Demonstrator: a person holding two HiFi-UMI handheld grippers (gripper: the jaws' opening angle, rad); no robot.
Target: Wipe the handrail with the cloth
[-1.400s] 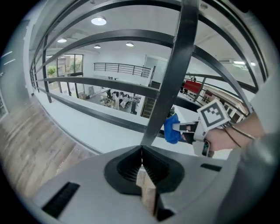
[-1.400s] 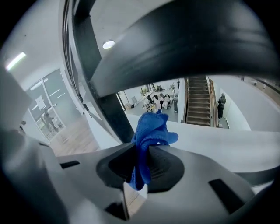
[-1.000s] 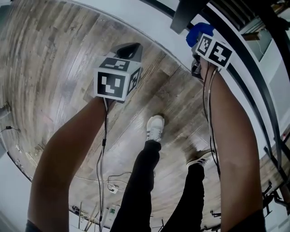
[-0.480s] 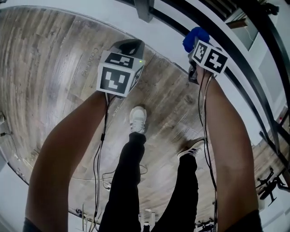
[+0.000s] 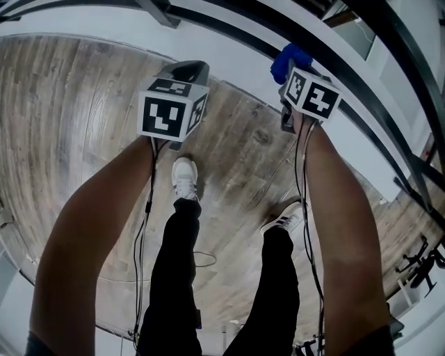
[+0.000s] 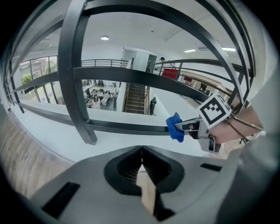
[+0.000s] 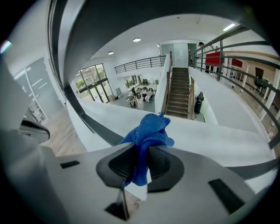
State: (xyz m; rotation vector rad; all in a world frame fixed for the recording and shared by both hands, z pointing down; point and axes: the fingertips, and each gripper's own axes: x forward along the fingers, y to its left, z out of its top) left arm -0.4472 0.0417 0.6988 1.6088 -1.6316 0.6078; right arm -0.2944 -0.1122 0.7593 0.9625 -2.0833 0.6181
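Left tongs (image 6: 141,153) pressed shut — right tongs (image 7: 141,151) clamped on the cloth (image 7: 151,130)

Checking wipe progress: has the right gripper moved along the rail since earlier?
Yes. The right gripper with the cloth moved right along the rail, away from the post.

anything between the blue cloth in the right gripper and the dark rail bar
Nothing visible does. The blue fuzzy cloth, clamped in the right gripper, sits right by the dark metal rail bar; the left gripper, shut and empty, is off to the side.
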